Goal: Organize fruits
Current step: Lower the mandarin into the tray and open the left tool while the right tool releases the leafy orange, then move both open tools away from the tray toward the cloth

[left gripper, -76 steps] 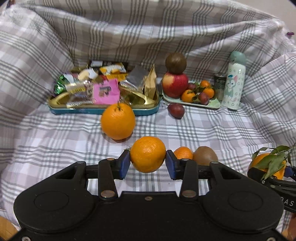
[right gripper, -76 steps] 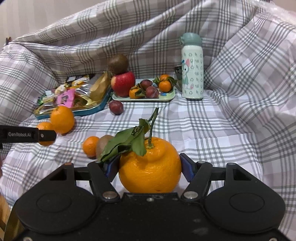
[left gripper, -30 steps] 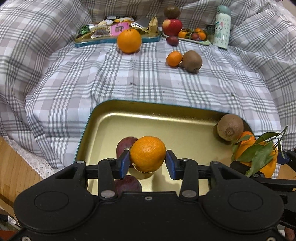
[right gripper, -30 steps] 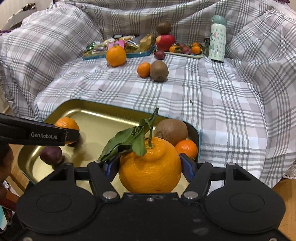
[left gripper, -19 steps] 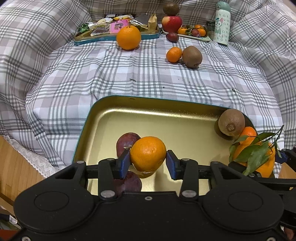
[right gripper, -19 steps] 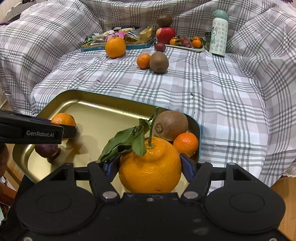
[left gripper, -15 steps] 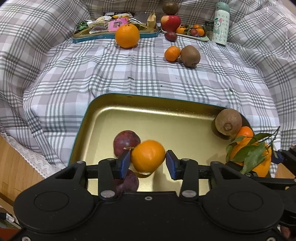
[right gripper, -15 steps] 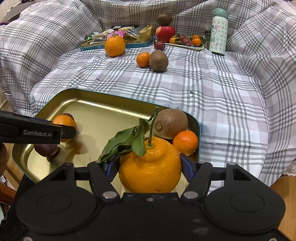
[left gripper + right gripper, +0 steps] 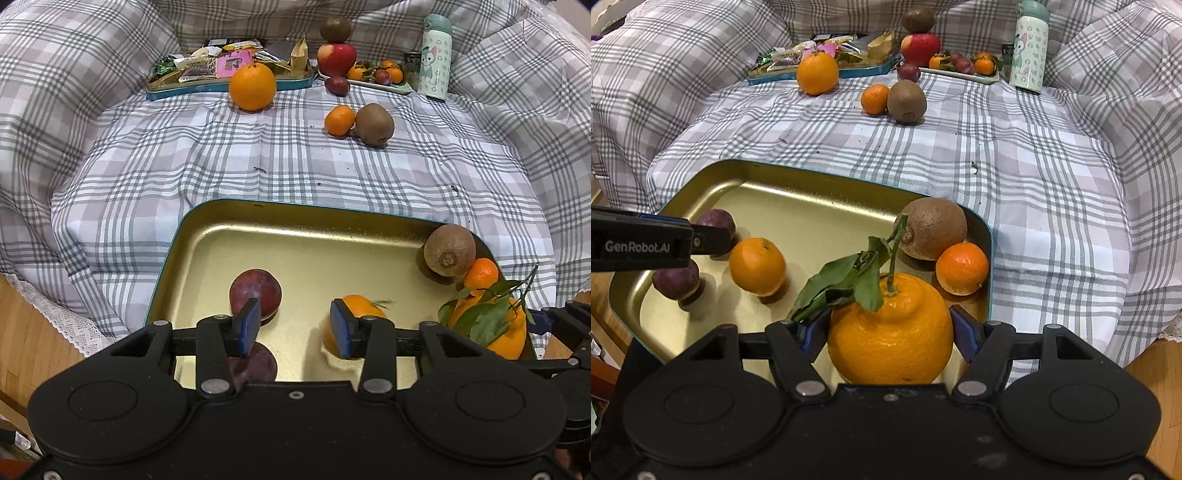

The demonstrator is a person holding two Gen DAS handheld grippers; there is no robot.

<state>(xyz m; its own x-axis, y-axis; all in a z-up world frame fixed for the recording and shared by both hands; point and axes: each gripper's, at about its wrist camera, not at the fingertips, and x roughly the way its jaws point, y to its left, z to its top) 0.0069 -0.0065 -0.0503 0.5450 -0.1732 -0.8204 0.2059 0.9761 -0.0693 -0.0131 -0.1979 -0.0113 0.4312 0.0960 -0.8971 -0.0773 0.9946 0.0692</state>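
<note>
Your left gripper point(image 9: 293, 328) has just let go: jaws now apart, and the mandarin point(image 9: 757, 266) it carried sits loose in the gold tray point(image 9: 812, 218) beside two plums point(image 9: 255, 291). One more fruit placed. Your right gripper point(image 9: 888, 339) remains clamped on the leafy orange point(image 9: 890, 332), low over the tray's near right, by the kiwi point(image 9: 932, 227). Release that next.
</note>
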